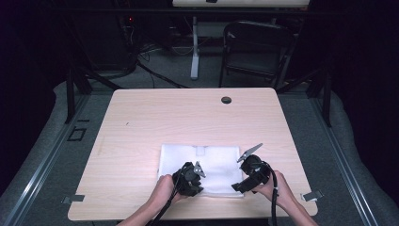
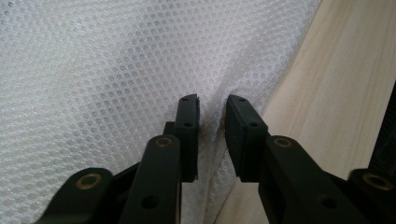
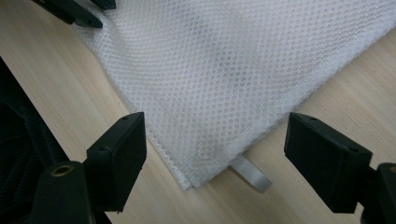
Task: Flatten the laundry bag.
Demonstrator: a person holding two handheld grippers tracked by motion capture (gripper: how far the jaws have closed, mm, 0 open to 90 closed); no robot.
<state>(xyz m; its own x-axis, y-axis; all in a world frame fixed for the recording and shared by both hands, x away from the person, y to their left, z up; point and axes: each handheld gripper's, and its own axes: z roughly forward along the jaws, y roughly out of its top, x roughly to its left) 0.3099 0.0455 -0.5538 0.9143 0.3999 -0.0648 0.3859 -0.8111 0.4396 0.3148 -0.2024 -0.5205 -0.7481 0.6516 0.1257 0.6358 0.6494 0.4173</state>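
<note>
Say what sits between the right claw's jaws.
In the right gripper view, the open right claw straddles a corner of the white mesh cloth, a small grey tab, and bare table.

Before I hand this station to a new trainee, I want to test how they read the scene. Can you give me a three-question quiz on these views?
1. True or false: the right gripper has its jaws spread wide over a corner of the white mesh cloth.
2. What sits between the left gripper's jaws: A) a raised fold of the mesh, B) bare table, C) a cable?
3. Fill in: a small grey ___ sticks out from under the cloth corner.

Key: 1 true; 2 A; 3 tab.
</note>
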